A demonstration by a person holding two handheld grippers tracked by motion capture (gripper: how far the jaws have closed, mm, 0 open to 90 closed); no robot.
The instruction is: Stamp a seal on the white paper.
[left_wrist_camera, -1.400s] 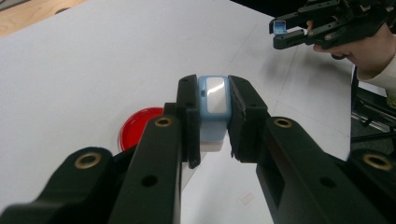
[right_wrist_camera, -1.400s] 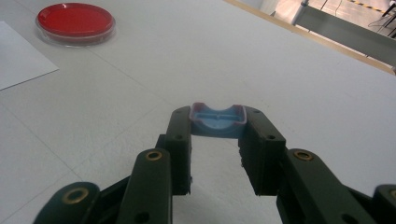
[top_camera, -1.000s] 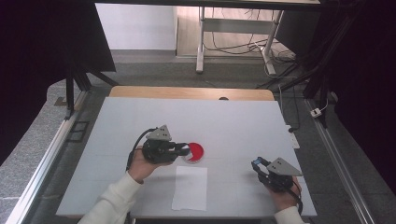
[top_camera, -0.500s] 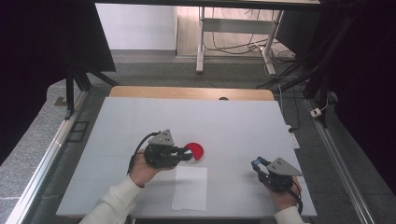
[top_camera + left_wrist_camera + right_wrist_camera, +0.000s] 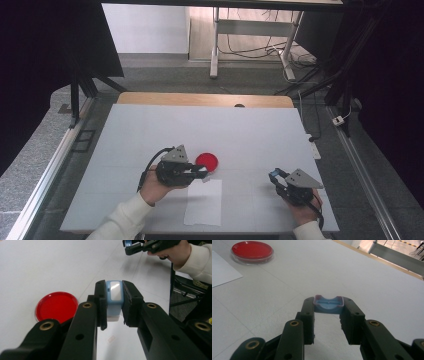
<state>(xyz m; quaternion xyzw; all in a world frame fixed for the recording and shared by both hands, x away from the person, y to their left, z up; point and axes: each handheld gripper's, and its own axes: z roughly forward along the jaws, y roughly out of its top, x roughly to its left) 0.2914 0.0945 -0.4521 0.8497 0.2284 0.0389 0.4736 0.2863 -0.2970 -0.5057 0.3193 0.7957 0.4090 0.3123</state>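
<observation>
Left gripper [image 5: 113, 305] pinches a light blue block [image 5: 114, 293] just beside the red dish [image 5: 206, 161], above the paper sheet [image 5: 204, 202]. Right gripper [image 5: 328, 312] pinches a blue cap [image 5: 328, 304] near the table's [image 5: 250, 125] right edge; the far half lies open.

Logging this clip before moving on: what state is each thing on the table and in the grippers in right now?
Left gripper: shut on blue block.
Blue block: clamped between the fingers, above the table.
Right gripper: shut on blue cap.
Blue cap: held at the fingertips, hollow side toward the camera.
Red dish: flat on the table, untouched.
Paper: lying flat, unfolded.
</observation>
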